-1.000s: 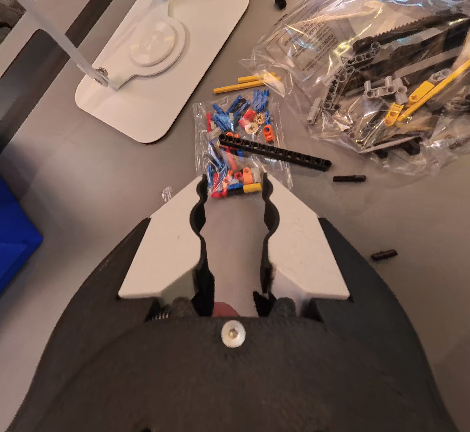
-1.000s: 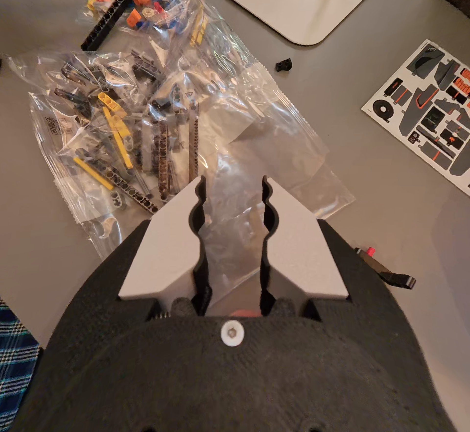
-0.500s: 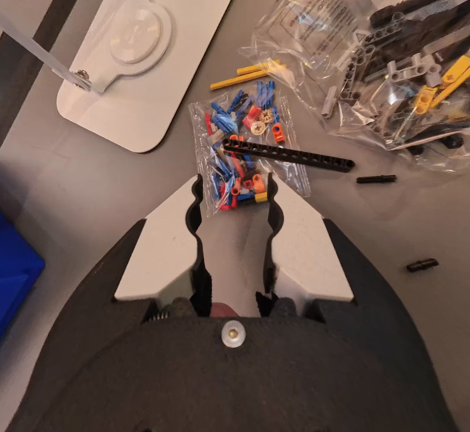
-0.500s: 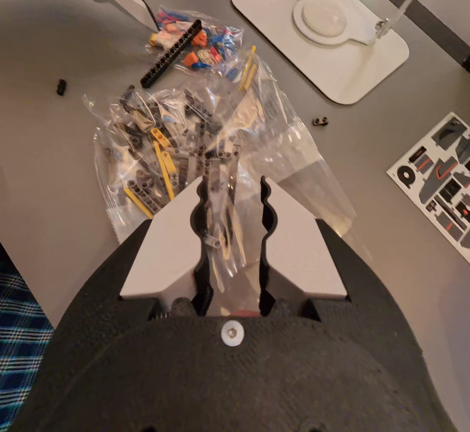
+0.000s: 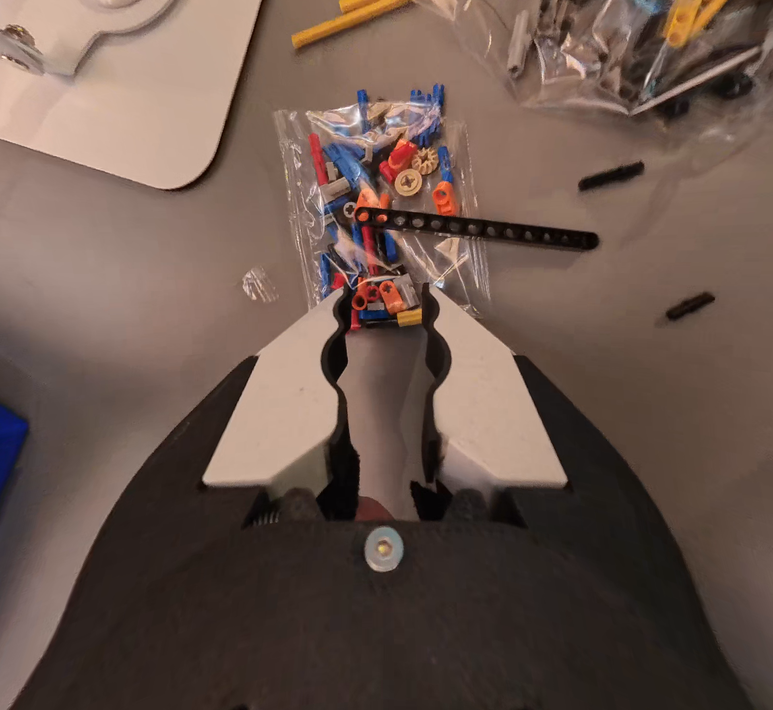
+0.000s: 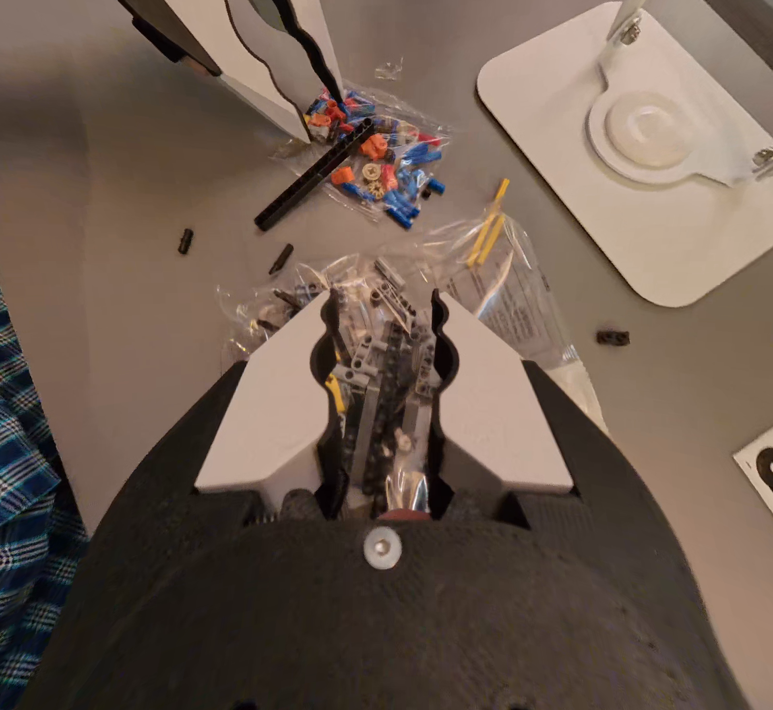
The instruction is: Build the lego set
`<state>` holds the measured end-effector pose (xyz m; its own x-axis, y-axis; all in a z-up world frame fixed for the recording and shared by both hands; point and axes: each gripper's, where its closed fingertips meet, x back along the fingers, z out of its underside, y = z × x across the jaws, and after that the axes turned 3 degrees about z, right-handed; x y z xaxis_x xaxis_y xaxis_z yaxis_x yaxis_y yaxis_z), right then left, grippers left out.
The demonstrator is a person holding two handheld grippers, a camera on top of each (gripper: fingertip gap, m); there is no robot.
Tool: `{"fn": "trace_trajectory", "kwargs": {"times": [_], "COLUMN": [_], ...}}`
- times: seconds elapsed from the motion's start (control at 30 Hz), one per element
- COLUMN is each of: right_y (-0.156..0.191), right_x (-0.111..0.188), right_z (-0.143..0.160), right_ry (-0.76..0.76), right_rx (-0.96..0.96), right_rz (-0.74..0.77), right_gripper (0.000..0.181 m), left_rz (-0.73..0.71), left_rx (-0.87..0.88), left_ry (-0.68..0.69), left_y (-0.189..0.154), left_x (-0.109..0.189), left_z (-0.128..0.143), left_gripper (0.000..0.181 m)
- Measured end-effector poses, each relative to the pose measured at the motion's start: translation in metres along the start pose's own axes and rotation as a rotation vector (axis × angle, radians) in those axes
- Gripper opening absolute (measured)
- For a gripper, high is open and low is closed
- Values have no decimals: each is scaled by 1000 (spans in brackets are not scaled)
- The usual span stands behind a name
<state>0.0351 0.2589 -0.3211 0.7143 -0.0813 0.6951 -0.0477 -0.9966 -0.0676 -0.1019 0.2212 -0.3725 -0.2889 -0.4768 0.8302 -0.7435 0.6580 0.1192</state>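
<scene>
My left gripper (image 5: 384,301) is open, its tips set either side of the near end of a small clear bag of coloured pieces (image 5: 376,196). A long black beam (image 5: 477,227) lies across that bag. My right gripper (image 6: 382,301) is open, low over a large clear bag of grey, black and yellow parts (image 6: 389,376), which fills the gap between its fingers. In the right wrist view the left gripper (image 6: 322,114) shows at the top left, tips down at the small bag (image 6: 376,158), with the beam (image 6: 313,175) beside it.
A white stand base (image 6: 627,146) sits at the right, also in the left wrist view (image 5: 104,41). Yellow axles (image 5: 355,16), loose black pins (image 5: 610,175) (image 5: 690,305), a small black piece (image 6: 613,337), a sticker sheet (image 6: 757,464) and a blue bin (image 5: 8,439) lie around. My right fingertips sit around 15 cm from my left ones. The left gripper is farther from the small black piece (image 6: 613,337), some 25 cm, than the right, some 12 cm.
My left gripper has moved forward and down onto the small bag's near end, jaws a little narrower. My right gripper has moved forward over the large bag, which now lies between its fingers.
</scene>
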Motion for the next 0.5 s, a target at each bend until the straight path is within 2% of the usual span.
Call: {"fn": "trace_trajectory", "kwargs": {"times": [0.03,0.27,0.5], "right_y": [0,3,1], "right_x": [-3,-18,-25], "right_z": [-3,-18,-39], "right_ry": [2,23,11], "right_rx": [0,14,13], "right_rz": [-8,-43,-58], "right_gripper": [41,42,42], "left_rz": [4,86,27], "left_rx": [-6,-47,-16], "left_ry": [10,84,49], "left_y": [0,-1,15], "left_x": [3,22,16], "left_z": [4,28,17], "left_gripper": [31,41,52]}}
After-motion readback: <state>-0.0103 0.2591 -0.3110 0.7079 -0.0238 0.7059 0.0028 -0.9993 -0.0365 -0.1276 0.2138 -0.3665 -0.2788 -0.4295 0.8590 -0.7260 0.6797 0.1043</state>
